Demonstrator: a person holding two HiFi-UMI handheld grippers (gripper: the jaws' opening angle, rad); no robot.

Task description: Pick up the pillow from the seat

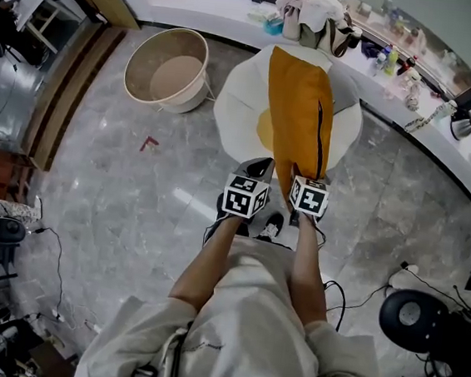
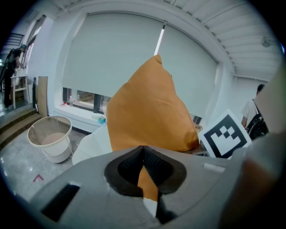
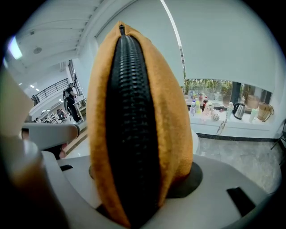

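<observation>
An orange pillow (image 1: pixel 298 106) with a black zip hangs upright over the white round seat (image 1: pixel 237 92). Both grippers hold it at its near end. My left gripper (image 1: pixel 264 168) is shut on a thin corner of the orange fabric, which shows wedged between its pads (image 2: pixel 154 167). The pillow (image 2: pixel 147 112) rises above those jaws, with the seat (image 2: pixel 89 147) behind it. My right gripper (image 1: pixel 301 180) is shut on the zip edge. In the right gripper view the pillow (image 3: pixel 174 112) fills the space between the jaws and hides the pads.
A beige tub (image 1: pixel 168 72) stands on the marble floor left of the seat. Bags (image 1: pixel 316 20) and bottles (image 1: pixel 395 62) line the window ledge behind. A black round device (image 1: pixel 410 315) and cables lie at the right. A red mark (image 1: pixel 148 142) is on the floor.
</observation>
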